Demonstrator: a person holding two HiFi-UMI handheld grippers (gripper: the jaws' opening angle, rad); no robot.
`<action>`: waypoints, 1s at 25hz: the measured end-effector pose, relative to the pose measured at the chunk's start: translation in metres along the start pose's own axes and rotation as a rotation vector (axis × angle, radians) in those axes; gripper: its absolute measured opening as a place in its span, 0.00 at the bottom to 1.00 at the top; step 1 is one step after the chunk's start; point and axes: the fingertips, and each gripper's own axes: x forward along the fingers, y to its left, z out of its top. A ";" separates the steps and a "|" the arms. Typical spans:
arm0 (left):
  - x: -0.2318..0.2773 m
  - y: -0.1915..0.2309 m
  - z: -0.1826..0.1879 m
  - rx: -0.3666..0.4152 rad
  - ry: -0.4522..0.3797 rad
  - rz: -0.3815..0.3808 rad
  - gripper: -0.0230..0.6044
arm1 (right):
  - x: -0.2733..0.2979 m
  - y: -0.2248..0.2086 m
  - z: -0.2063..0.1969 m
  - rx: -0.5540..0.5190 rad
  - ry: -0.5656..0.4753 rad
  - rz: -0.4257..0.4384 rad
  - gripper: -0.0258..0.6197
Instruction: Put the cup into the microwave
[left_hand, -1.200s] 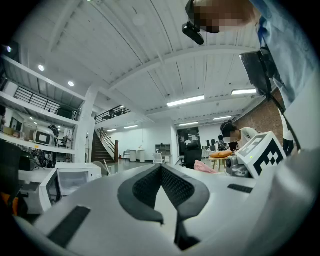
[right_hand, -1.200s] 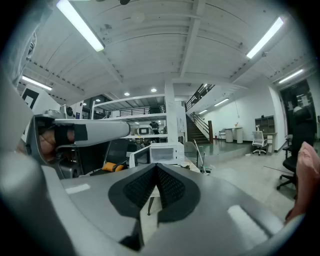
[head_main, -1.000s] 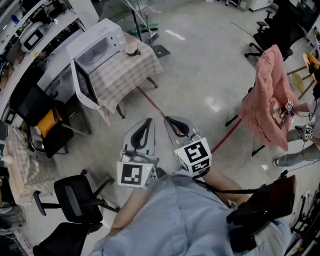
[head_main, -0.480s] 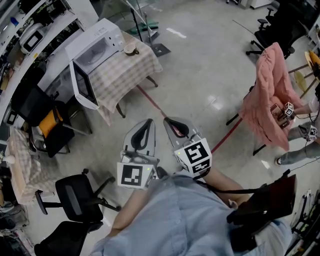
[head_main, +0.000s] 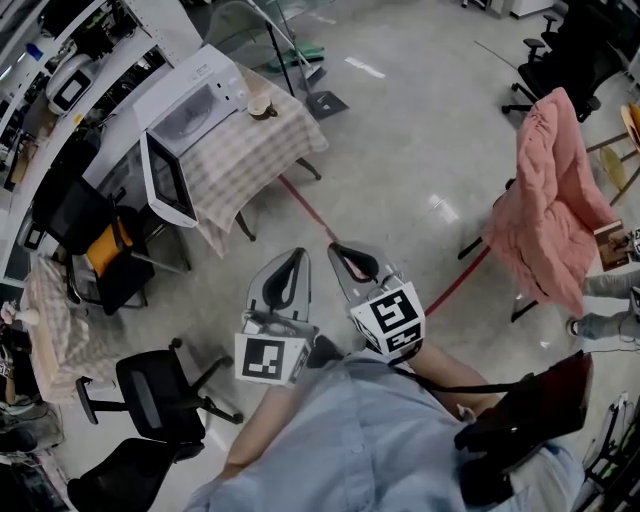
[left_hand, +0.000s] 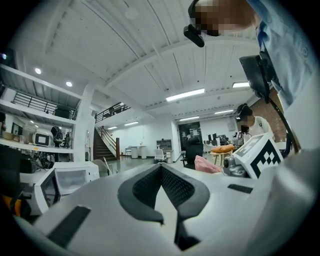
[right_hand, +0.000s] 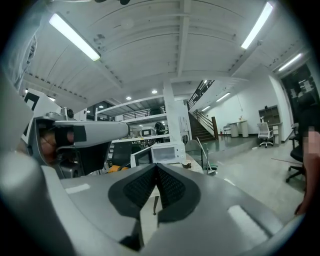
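A small cup (head_main: 262, 104) stands on a checked-cloth table (head_main: 250, 150) beside a white microwave (head_main: 195, 95), whose door (head_main: 165, 180) hangs open. Both grippers are held side by side over the floor, well short of the table and pointing toward it. The left gripper (head_main: 290, 262) is shut and empty, its pads meeting in the left gripper view (left_hand: 161, 167). My right gripper (head_main: 345, 250) is also shut with nothing in it (right_hand: 156, 167). Past its tips the right gripper view shows the microwave (right_hand: 162, 152) and the cup (right_hand: 186, 165) far off.
A chair draped with a pink jacket (head_main: 545, 200) stands at the right, with another person's legs (head_main: 605, 300) at the edge. Black office chairs (head_main: 150, 395) and an orange-cushioned one (head_main: 105, 250) crowd the left. A red line (head_main: 310, 215) crosses the floor.
Both grippers have drifted a little toward the table, and the scene has shifted in the head view. Their jaws have stayed shut and empty.
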 end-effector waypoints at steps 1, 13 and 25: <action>0.001 0.001 -0.001 0.006 0.009 0.005 0.04 | 0.002 -0.001 -0.002 0.011 0.005 0.006 0.04; 0.052 0.046 -0.026 -0.026 0.015 -0.008 0.04 | 0.061 -0.040 -0.012 0.014 0.036 -0.020 0.04; 0.118 0.167 -0.016 -0.041 -0.045 0.005 0.04 | 0.194 -0.066 0.018 -0.005 0.056 -0.008 0.04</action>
